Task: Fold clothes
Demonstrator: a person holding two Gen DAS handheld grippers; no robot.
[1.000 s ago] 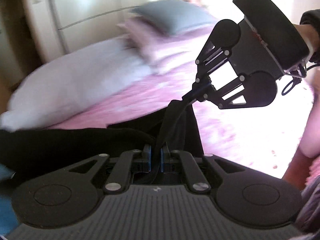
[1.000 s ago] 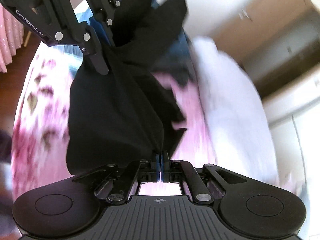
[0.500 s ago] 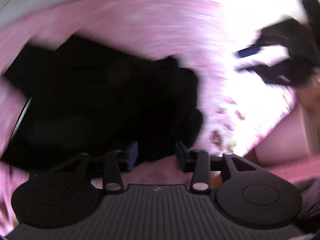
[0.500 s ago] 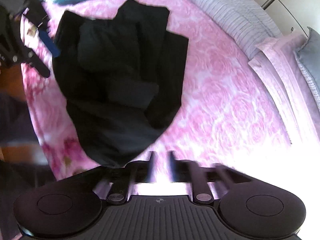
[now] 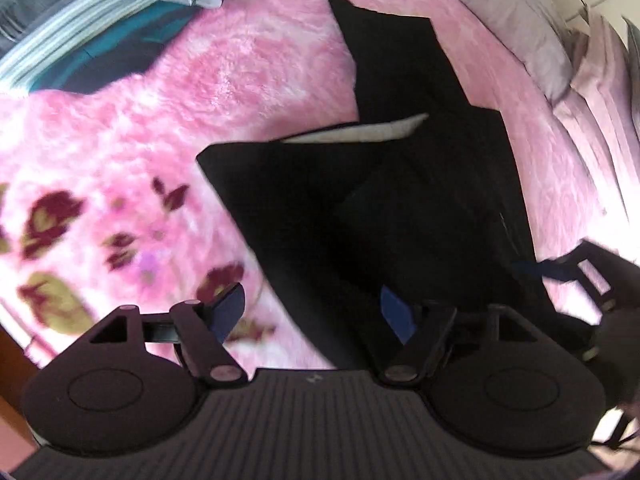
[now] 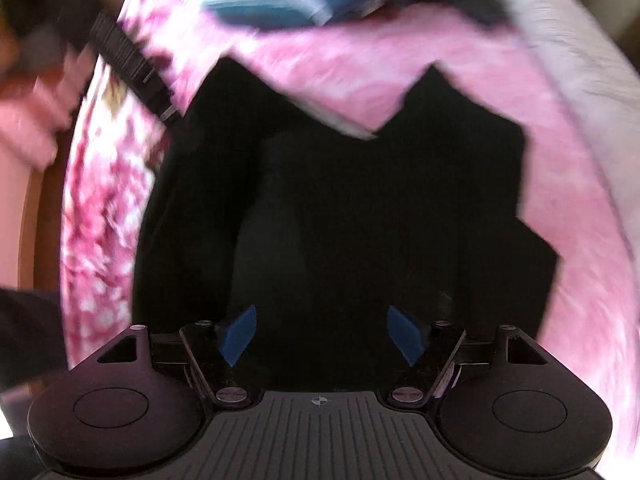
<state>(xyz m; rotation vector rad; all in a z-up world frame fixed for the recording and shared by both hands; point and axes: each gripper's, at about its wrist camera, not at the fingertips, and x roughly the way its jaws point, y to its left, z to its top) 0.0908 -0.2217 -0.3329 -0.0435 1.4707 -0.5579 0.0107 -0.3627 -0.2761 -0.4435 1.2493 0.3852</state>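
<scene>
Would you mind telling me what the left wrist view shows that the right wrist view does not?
Only the left wrist view shows the left claw, open above the near edge of the black garment, a pale strip of lining at a fold, and pillows at the far right. Only the right wrist view shows the right claw, open over the middle of the garment. Both claws have just been opening, with nothing gripped. Both views share the black garment spread on the pink bedspread and the striped blue clothes beyond it.

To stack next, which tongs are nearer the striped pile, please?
Left. Left tongs hang at the black garment edge nearest the pile; right tongs over its middle. Both just opened wider, empty.
</scene>
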